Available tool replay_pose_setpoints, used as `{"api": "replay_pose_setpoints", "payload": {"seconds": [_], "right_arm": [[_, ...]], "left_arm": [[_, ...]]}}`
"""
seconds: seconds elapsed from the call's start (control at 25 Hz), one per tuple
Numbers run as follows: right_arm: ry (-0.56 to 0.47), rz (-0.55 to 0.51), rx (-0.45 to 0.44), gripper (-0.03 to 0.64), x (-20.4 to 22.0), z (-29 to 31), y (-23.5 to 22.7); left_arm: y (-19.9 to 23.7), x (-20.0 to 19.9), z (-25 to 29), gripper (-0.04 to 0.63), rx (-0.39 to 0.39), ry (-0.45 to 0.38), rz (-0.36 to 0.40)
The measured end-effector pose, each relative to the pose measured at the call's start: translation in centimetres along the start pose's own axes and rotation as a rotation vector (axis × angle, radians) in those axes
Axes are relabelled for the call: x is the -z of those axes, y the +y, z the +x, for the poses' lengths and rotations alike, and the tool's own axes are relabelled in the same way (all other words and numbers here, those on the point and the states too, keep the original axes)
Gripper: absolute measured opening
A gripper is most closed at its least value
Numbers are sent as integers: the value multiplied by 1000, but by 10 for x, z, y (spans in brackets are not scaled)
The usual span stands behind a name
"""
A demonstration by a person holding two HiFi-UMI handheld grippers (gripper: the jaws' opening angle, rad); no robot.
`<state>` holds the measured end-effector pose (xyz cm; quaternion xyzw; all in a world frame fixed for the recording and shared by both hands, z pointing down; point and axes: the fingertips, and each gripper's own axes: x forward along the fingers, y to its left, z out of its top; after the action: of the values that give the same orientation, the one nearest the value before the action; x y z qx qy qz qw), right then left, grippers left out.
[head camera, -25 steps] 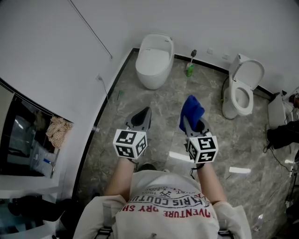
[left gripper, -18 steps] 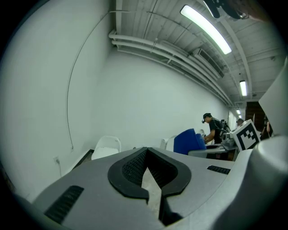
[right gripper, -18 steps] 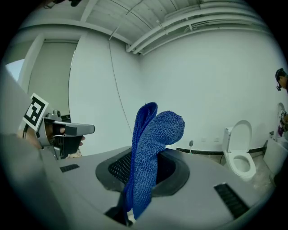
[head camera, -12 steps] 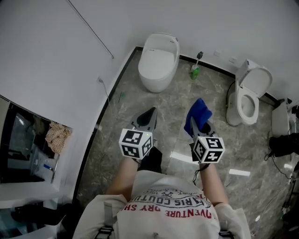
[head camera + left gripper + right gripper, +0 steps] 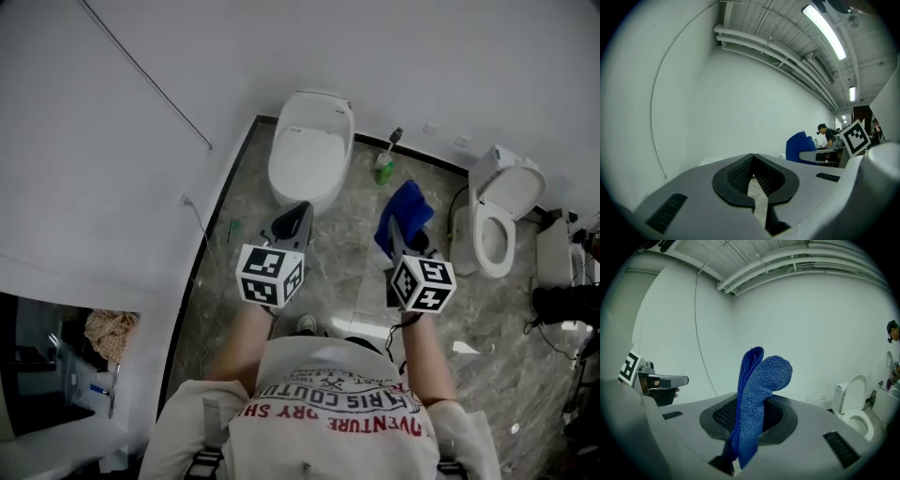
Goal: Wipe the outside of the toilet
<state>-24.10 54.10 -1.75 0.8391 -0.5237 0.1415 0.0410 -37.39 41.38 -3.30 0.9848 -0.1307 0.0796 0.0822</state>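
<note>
Blue cloth [image 5: 757, 394] stands pinched in the right gripper [image 5: 408, 244]; the left gripper [image 5: 294, 217] has its jaws together on nothing. Both have come nearer the lidded toilet [image 5: 314, 141], now just at the left one's 12 o'clock, with a second toilet [image 5: 497, 220] at 2 o'clock.

Blue cloth [image 5: 405, 214], white toilet [image 5: 309, 150], grey veined floor [image 5: 342, 234], green bottle [image 5: 382, 169], white wall [image 5: 112, 75]

Blue cloth [image 5: 758, 380] pinched in right gripper [image 5: 748, 420].
Cloth stands up folded; toilet [image 5: 855, 405] with lid up at right, left gripper [image 5: 662, 381] at left edge.
</note>
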Motion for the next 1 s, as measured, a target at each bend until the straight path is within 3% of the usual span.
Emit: {"api": "replay_pose_setpoints", "payload": {"seconds": [0.32,0.76,1.0], "right_arm": [[50,46,18,77,-14,104,-41],[84,67,-84,77,-52,289,-146],[158,49,-129,77,-57,382,-201]], "left_arm": [[60,-2,86,6,-19,46,-43],[134,-21,263,6,-169,78,-88],[168,-23,347,6,-248,86,-135]]}}
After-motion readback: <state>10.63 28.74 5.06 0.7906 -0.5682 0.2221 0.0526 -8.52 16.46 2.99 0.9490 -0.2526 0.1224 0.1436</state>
